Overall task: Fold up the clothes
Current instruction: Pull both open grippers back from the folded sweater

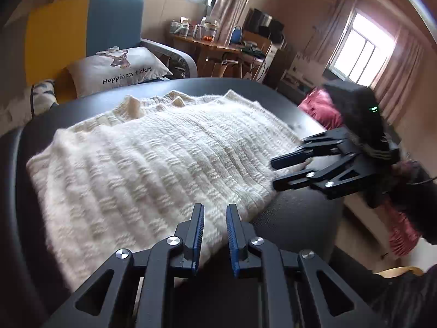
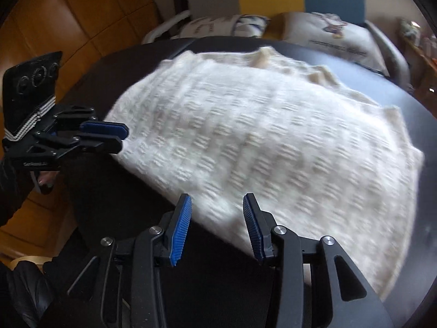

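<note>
Cream knitted sweater [image 1: 153, 158] spread flat on a dark surface [image 1: 297, 213], with both grippers at its near hem.

The left gripper [image 1: 215, 210] hovers at the sweater's near edge, its blue-padded fingers [image 1: 200, 218] parted by a narrow gap with nothing between them. The right gripper [image 2: 217, 205] stands released, its jaws wide apart over the hem where cloth meets the bare surface; in the left wrist view it appears at the sweater's right edge [image 1: 275, 172], one finger above the fabric and one below. The right wrist view is blurred. Beyond the surface lies a pillow [image 1: 120, 68] printed "Happiness ticket" against a yellow and blue chair back [image 1: 82, 27].
</note>
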A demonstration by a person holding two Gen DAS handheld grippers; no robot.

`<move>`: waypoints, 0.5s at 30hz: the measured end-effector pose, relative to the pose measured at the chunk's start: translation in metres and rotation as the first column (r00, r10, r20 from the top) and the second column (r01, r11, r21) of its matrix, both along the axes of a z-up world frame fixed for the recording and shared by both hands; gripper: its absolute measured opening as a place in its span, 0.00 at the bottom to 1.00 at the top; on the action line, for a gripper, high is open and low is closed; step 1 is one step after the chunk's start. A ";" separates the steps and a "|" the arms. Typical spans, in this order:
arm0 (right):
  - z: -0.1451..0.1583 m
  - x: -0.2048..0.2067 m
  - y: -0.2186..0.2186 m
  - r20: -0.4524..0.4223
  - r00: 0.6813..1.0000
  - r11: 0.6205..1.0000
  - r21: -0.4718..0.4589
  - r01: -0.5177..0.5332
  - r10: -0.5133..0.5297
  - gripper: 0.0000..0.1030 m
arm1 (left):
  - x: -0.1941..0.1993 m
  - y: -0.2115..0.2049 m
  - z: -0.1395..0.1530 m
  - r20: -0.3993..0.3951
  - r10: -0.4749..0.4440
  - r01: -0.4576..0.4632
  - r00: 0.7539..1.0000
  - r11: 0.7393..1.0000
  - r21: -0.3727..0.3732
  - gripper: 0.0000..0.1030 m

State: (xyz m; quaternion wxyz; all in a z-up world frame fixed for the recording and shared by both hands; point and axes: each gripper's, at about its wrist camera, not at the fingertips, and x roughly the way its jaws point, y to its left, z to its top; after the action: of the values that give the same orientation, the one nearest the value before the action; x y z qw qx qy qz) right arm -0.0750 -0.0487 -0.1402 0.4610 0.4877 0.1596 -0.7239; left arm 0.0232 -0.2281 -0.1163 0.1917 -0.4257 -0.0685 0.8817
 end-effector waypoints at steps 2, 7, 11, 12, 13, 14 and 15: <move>-0.004 -0.002 0.008 -0.007 0.999 0.999 0.010 0.034 -0.034 0.42 | -0.006 0.009 -0.018 0.043 0.020 -0.017 0.999 0.998 -0.066 0.16; -0.012 -0.009 0.028 -0.027 0.993 0.992 0.033 0.119 -0.119 0.48 | -0.006 0.000 -0.051 0.065 0.129 -0.129 0.990 0.992 -0.010 0.16; -0.019 -0.014 0.043 -0.045 0.982 0.981 0.050 0.187 -0.185 0.50 | 0.003 -0.028 -0.038 0.084 0.217 -0.227 0.973 0.964 0.136 0.16; -0.017 -0.015 0.045 -0.044 0.980 0.980 0.044 0.196 -0.194 0.50 | 0.008 -0.036 -0.031 0.062 0.245 -0.252 0.967 0.956 0.152 0.17; -0.012 -0.017 0.046 -0.039 0.979 0.980 0.032 0.199 -0.198 0.50 | 0.013 -0.045 -0.024 0.044 0.272 -0.276 0.961 0.947 0.164 0.19; -0.007 -0.018 0.046 -0.035 0.979 0.979 0.019 0.202 -0.201 0.50 | 0.017 -0.054 -0.018 0.031 0.306 -0.307 0.952 0.938 0.164 0.19; 0.000 -0.020 0.046 -0.041 0.976 0.977 -0.003 0.214 -0.213 0.50 | 0.020 -0.064 -0.011 0.018 0.339 -0.337 0.941 0.927 0.164 0.20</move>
State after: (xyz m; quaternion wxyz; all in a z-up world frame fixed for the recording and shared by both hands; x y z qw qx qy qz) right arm -0.0955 -0.0022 -0.1403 0.3769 0.4874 0.1162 -0.7790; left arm 0.0433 -0.2919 -0.1274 0.0717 -0.3856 -0.2122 0.8951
